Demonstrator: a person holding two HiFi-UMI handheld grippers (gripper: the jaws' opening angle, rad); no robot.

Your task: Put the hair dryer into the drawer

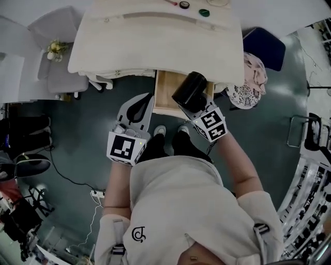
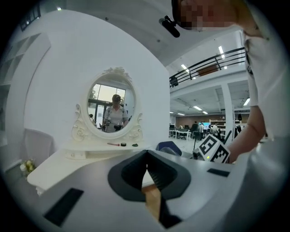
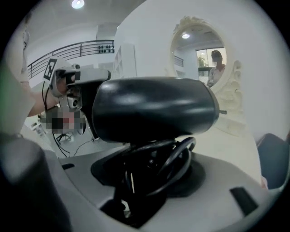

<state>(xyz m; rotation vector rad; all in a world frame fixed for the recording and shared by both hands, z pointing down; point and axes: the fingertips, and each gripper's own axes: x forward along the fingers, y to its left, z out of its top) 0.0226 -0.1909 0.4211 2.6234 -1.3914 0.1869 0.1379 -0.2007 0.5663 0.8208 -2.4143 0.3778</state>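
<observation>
A black hair dryer (image 1: 188, 87) hangs over the open wooden drawer (image 1: 162, 92) of the white dressing table (image 1: 155, 44). My right gripper (image 1: 190, 102) is shut on its handle, with the coiled cord bunched between the jaws. In the right gripper view the dryer's barrel (image 3: 149, 108) lies crosswise above my right gripper (image 3: 147, 170). To the left of the drawer's front is my left gripper (image 1: 140, 106), which holds nothing. In the left gripper view the tips of my left gripper (image 2: 146, 157) meet, and the drawer's wood (image 2: 152, 199) shows behind them.
An oval mirror (image 2: 112, 108) stands on the dressing table, with small items (image 1: 204, 12) along its back. A grey chair (image 1: 62, 77) is at the left. At the right are a blue seat (image 1: 266, 46) and floral cloth (image 1: 248, 85). A power strip (image 1: 97, 194) lies on the floor.
</observation>
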